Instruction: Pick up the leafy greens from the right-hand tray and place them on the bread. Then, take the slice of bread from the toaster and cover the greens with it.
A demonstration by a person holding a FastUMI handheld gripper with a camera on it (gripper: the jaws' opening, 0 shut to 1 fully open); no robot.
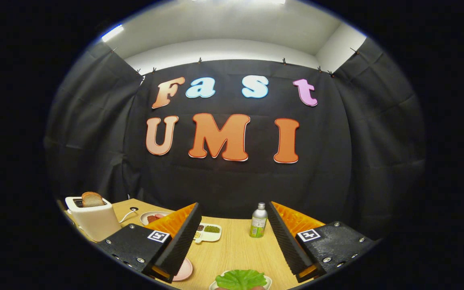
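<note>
My gripper [232, 235] hangs above the wooden table with its fingers wide apart and nothing between them. Leafy greens [241, 278] lie on a white tray [267, 282] just below the fingers, near the table's front edge. A white toaster [95, 219] stands beyond the left finger, with a slice of bread [92, 199] sticking up from its slot. A pink plate [185, 270] peeks out beside the left finger; what lies on it is hidden.
A small bottle [258, 220] with a green label stands near the right finger, toward the back. A divided white condiment dish [208, 231] and a white plate [153, 217] with reddish food sit behind the left finger. The toaster's cord runs across the table.
</note>
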